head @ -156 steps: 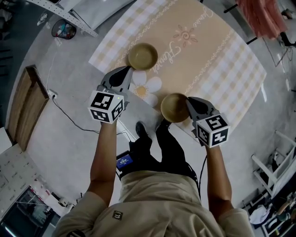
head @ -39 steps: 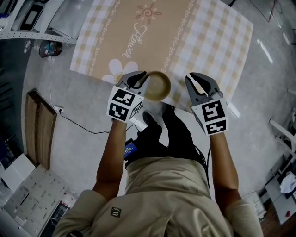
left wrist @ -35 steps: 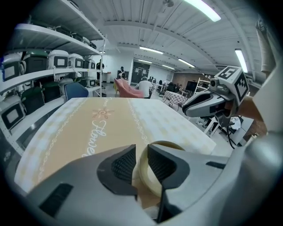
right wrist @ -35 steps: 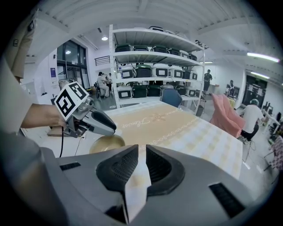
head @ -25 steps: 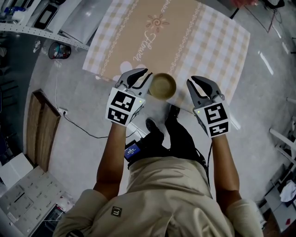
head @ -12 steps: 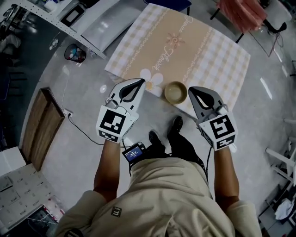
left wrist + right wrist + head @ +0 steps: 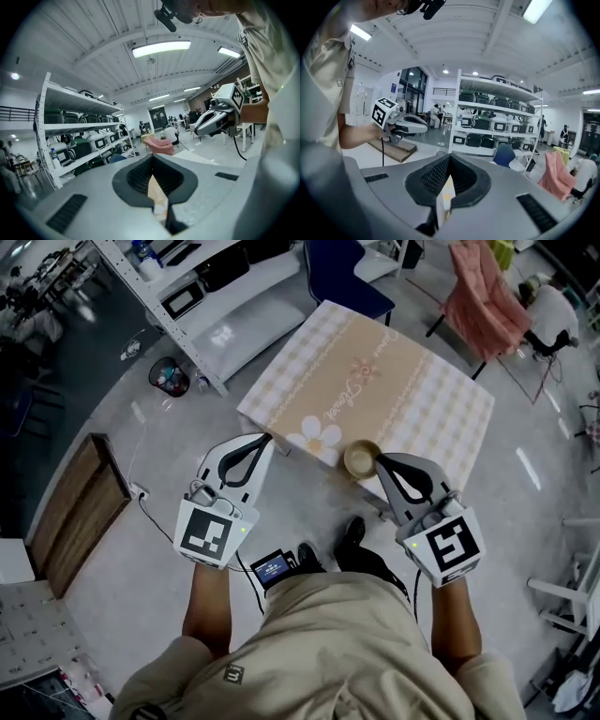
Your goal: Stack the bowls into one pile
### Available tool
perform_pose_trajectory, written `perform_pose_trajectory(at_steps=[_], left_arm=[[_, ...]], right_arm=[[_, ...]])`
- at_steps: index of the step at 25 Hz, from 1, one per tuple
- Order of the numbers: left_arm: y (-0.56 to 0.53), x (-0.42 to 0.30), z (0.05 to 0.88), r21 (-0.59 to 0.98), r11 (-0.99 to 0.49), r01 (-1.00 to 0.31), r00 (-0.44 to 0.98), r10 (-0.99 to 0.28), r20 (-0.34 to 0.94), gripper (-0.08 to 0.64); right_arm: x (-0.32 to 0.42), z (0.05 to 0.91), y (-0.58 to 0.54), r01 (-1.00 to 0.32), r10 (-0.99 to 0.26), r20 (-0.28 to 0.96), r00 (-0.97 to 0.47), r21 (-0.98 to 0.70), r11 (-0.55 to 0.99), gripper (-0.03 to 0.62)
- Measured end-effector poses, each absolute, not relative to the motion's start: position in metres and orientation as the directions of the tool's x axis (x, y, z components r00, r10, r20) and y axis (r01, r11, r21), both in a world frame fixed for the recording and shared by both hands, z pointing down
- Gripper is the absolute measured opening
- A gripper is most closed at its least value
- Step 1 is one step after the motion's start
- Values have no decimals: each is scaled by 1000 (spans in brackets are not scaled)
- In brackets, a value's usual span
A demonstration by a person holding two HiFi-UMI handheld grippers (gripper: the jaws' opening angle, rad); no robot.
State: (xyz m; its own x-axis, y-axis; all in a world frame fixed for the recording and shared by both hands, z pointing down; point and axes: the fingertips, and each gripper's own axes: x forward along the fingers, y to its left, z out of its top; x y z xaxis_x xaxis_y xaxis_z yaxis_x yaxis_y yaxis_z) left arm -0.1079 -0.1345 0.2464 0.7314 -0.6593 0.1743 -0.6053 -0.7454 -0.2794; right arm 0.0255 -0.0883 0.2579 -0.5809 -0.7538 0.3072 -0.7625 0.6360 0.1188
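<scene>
A pile of tan bowls (image 7: pixel 361 458) sits near the front edge of the table (image 7: pixel 412 381), which has a tan chequered cloth. In the head view it reads as one bowl shape. My left gripper (image 7: pixel 265 438) is shut and empty, held off the table's front left corner. My right gripper (image 7: pixel 378 457) is also shut and empty, its tip just right of the bowls and seemingly above them. In the left gripper view my left gripper (image 7: pixel 152 159) shows only a thin slit, and my right gripper (image 7: pixel 449 158) looks the same in its own view.
A blue chair (image 7: pixel 342 268) and a chair draped in pink cloth (image 7: pixel 478 296) stand behind the table. White shelving (image 7: pixel 202 277) runs along the left. A wooden board (image 7: pixel 70 521), a bin (image 7: pixel 169 378) and a cable lie on the grey floor.
Two bowls stood apart at first, one at the right gripper; now they form one pile. Both grippers have drawn back from it, and the head view has pulled away from the table.
</scene>
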Motion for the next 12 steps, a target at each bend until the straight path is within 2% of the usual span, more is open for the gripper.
perform_pose_trajectory(at_steps=[5, 12], left_arm=[[-103, -128, 214, -274, -737, -617, 736, -664, 128, 8], [-76, -156, 208, -269, -721, -639, 718, -684, 126, 6]], right_arm=[[4, 230, -64, -747, -750, 285, -597, 143, 649, 3], [-12, 215, -37, -741, -748, 274, -604, 153, 654, 3]])
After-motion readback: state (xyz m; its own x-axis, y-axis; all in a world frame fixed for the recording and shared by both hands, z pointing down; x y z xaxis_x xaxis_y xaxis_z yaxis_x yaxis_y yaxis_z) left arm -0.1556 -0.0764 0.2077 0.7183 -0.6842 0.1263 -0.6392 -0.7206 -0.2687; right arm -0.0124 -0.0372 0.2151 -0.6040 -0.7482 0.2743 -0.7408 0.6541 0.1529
